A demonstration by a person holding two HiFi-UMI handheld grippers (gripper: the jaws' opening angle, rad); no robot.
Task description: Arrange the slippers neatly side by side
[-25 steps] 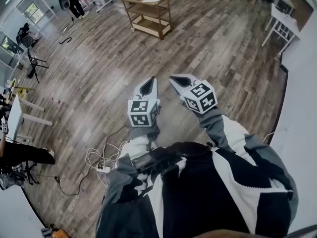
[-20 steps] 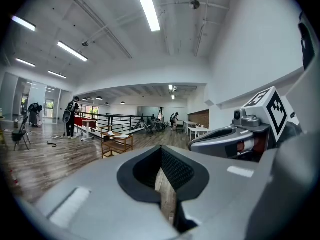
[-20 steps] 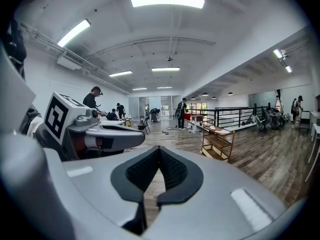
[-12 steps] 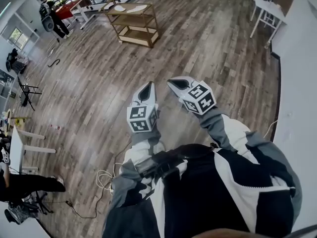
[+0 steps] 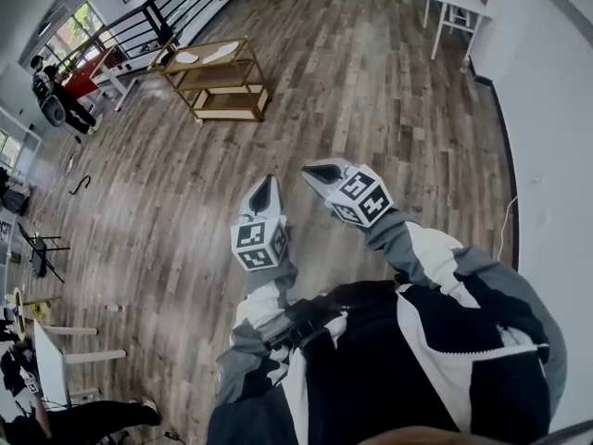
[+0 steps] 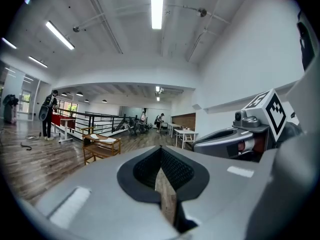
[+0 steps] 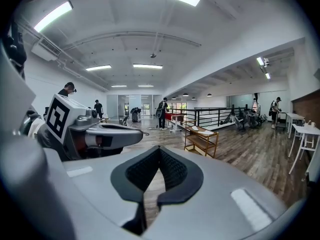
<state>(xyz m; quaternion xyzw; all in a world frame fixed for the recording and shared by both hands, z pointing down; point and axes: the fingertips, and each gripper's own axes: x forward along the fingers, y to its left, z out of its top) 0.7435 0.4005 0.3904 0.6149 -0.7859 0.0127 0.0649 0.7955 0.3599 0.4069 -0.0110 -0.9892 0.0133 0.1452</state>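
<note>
Wood floor (image 5: 371, 82); both jaws closed, nothing held.
My L gripper (image 5: 265, 182) & R gripper (image 5: 309, 171) side by side, near level, facing cart (image 5: 230, 114).

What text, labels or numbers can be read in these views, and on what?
No readable text in any view.
Cube on the left gripper: square black-and-white markers only, no letters or digits.
Cube on the right gripper: the same, markers only.
</note>
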